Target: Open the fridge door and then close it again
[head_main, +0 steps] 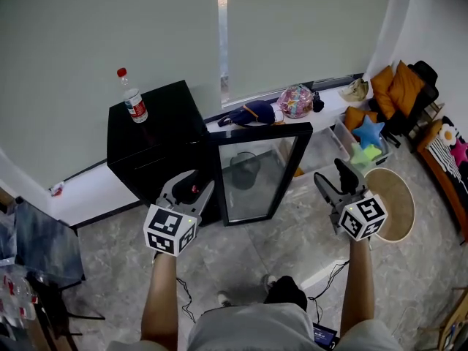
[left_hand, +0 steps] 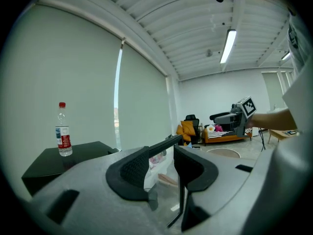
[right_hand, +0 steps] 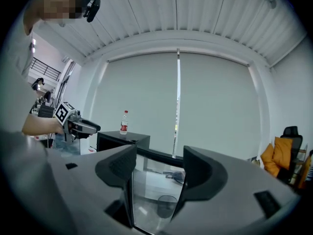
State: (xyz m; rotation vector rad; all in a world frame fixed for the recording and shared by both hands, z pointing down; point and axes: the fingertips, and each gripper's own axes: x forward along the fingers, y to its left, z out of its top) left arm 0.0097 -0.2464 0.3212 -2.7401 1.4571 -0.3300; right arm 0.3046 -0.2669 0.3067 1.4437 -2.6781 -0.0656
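Both forearms reach forward, the left gripper (head_main: 191,186) at the black fridge (head_main: 150,134), the right gripper (head_main: 335,178) right of its swung-open glass door (head_main: 267,131), both with jaws apart, holding nothing.

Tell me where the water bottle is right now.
The bottle stands upright at the head view's upper left, on the black fridge, left of its open glass door.

Home lounge: cushions (head_main: 398,86), sofa (left_hand: 226,137), blinds (head_main: 307,28)
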